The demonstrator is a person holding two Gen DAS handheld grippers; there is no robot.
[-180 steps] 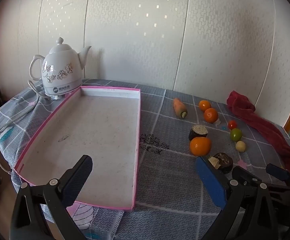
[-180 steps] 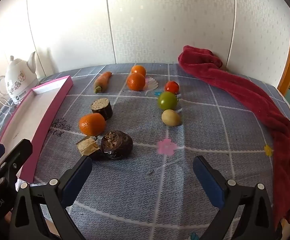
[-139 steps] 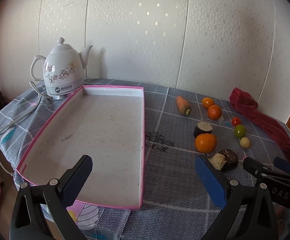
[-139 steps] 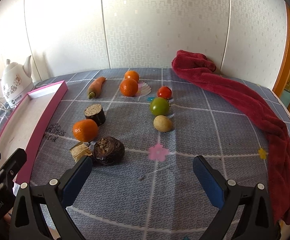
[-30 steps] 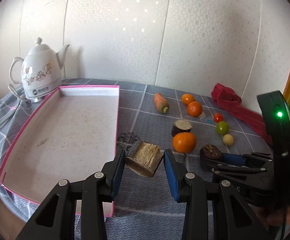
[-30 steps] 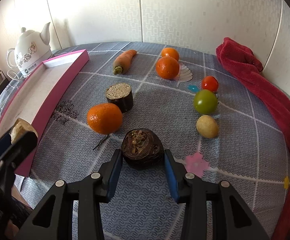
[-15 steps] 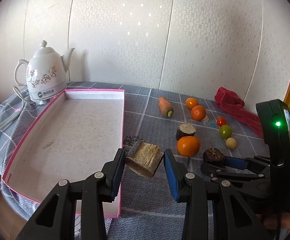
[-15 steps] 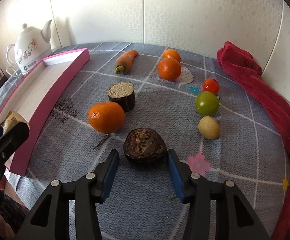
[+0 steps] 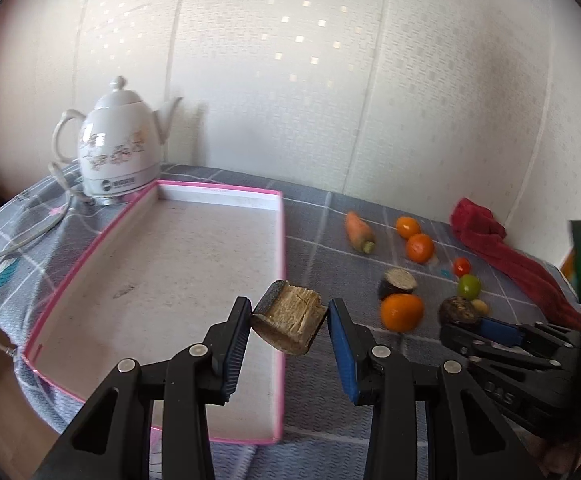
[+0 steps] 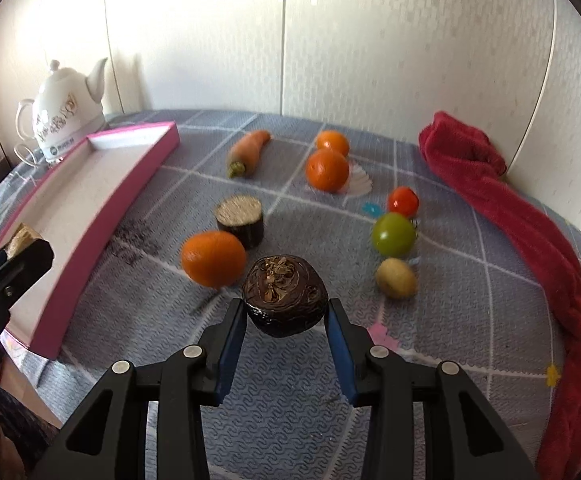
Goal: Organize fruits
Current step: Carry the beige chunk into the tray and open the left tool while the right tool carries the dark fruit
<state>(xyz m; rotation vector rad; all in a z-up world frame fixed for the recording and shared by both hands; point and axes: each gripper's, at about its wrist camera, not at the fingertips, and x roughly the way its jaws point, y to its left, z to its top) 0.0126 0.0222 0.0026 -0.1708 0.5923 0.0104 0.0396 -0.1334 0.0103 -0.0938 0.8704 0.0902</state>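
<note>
My left gripper [image 9: 289, 312] is shut on a tan wedge with dark skin [image 9: 290, 318], held just above the right rim of the pink-edged tray [image 9: 280, 248]. My right gripper [image 10: 286, 310] has a dark round fruit [image 10: 284, 288] between its blue pads, and its jaws are closing with both pads against the fruit's sides. In front of it on the grey cloth lie an orange [image 10: 213, 258], a dark cut cylinder [image 10: 240, 216], a carrot [image 10: 248, 152], two more oranges [image 10: 327, 170], a red tomato [image 10: 403, 201], a green tomato [image 10: 393, 234] and a small yellowish fruit [image 10: 395, 278].
A white kettle [image 9: 118, 152] with its cord stands behind the tray's far left corner. A red towel [image 10: 522, 216] runs along the table's right side. The wall is close behind, and the table's near edge drops off at the left.
The left gripper with the wedge has drifted toward the tray. The right jaws widened half a second ago and have narrowed again onto the dark fruit.
</note>
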